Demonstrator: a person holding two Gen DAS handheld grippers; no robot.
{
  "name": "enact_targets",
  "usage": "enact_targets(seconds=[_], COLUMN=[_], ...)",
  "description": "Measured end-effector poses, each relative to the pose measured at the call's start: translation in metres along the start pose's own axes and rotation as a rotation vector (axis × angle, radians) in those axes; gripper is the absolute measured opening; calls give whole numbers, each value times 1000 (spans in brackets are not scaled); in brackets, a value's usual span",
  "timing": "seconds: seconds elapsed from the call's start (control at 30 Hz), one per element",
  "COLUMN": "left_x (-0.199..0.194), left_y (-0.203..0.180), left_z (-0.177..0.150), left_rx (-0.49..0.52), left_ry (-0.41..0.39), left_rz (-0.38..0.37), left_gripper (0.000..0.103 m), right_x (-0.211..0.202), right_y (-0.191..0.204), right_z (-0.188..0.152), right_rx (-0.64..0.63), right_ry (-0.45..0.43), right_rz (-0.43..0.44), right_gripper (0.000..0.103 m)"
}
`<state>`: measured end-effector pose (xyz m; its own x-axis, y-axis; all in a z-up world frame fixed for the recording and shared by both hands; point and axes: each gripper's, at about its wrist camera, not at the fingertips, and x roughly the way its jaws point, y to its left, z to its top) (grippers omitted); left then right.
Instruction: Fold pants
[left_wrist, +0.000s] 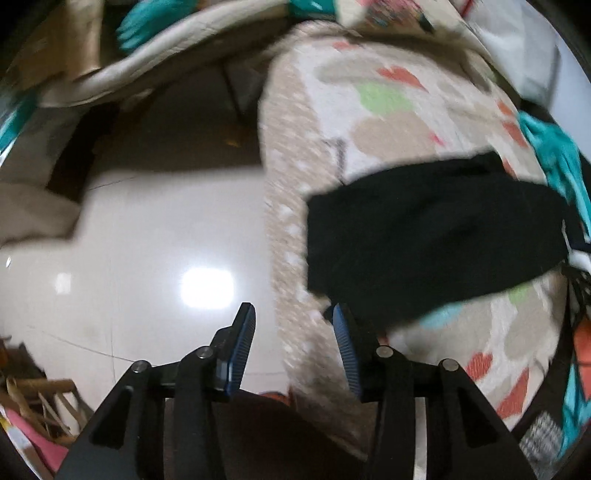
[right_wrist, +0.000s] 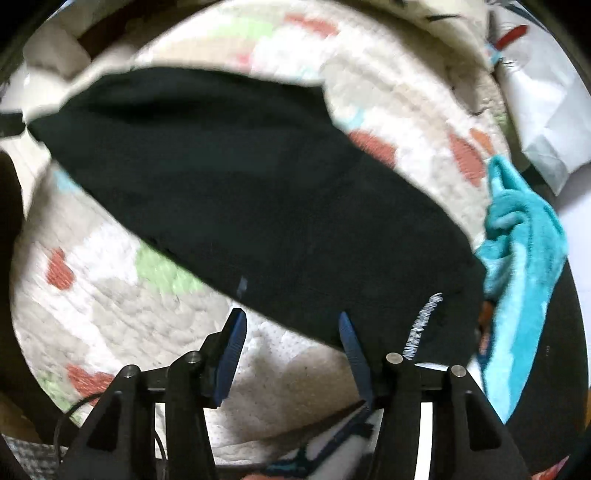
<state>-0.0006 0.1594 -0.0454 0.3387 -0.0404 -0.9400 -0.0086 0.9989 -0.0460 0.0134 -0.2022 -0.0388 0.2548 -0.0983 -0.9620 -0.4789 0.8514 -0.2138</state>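
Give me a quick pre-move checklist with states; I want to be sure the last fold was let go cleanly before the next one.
1. Left hand-held gripper open, nothing between its fingers: ok.
2. Right hand-held gripper open, nothing pinched: ok.
3. Black pants lying on the patterned quilt, not hanging over its edge: ok.
4. Pants folded flat and even: cannot tell, the pictures are blurred.
5. Teal towel clear of the pants: not ok, it lies against their end.
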Motion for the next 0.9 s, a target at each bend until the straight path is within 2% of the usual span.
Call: enact_targets(seconds=[0.17, 0.3, 0.4, 0.5, 0.6, 0.7, 0.73, 0.77, 0.8, 0.9], left_x=[1, 17, 29, 31, 34, 41, 44, 46, 49, 59], left_y=[3, -20, -32, -34, -27, -12, -6, 1, 8, 27], left_z=[17, 31, 42, 46, 44, 44, 44, 44, 46, 49], left_rx=[-158, -182, -202, -212, -207, -224, -241, -265, -296, -394], left_ry=[-59, -94, -146, -250, -325, -354, -355, -352, -351, -343], left_rz=[-70, -114, -148, -188, -240, -244, -249, -257, -263, -293], left_gripper=[43, 43, 43, 43, 43, 43, 43, 43, 43, 43], right_x=[-21, -21, -2, 21, 51, 77, 85, 92, 95, 94], right_y=[-1, 0, -10, -16, -14, -15, -18, -21, -22, -29], right_z=[25, 57, 83, 109, 133, 149, 153, 158, 160, 169], right_rx=[64, 114, 160, 158, 104, 78, 85, 108, 124, 144], right_ry=[-151, -275, -316, -334, -300, -259, -242, -211, -189, -191], right_rz=[50, 92, 93, 89, 52, 53, 80, 154, 214, 193], right_gripper=[57, 57, 57, 57, 57, 57, 56, 28, 8, 6])
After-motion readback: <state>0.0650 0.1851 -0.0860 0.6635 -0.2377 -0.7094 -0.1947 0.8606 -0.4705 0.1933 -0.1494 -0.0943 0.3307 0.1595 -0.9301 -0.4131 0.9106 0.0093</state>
